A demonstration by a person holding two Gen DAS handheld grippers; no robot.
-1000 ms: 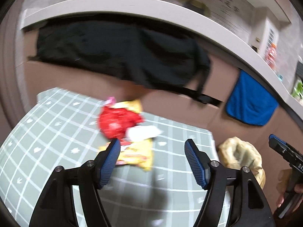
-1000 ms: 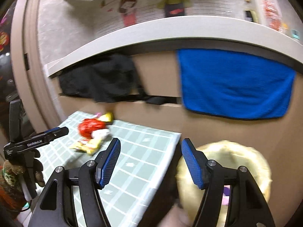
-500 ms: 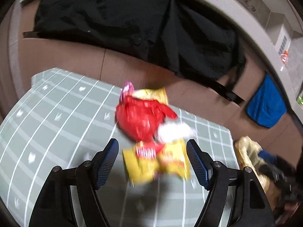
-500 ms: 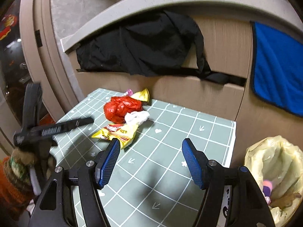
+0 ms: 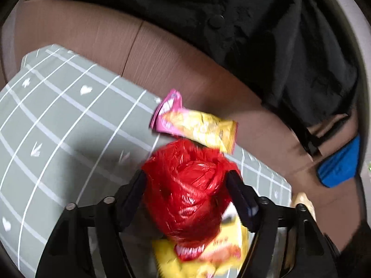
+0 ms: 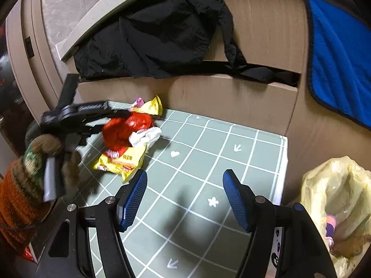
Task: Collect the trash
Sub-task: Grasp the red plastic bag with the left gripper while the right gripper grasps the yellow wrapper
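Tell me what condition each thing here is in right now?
Crumpled red plastic bag: scrunched, between the left gripper's closing jaws.
Left gripper: closing around the red bag.
Right gripper: open, empty, above the green checked mat.
Yellow snack wrapper: flattened, lying on the mat.
White crumpled tissue: wadded, beside the red bag.
Yellow trash bag: open, some rubbish inside.

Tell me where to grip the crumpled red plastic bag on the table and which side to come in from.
Grip the red plastic bag across its bulging middle, coming from above and the near side, as the left gripper does now: its jaws straddle the bag and are closing. The bag is a soft rounded ball, so it should compress between the pads. The white tissue and yellow wrapper crowd its right and front.
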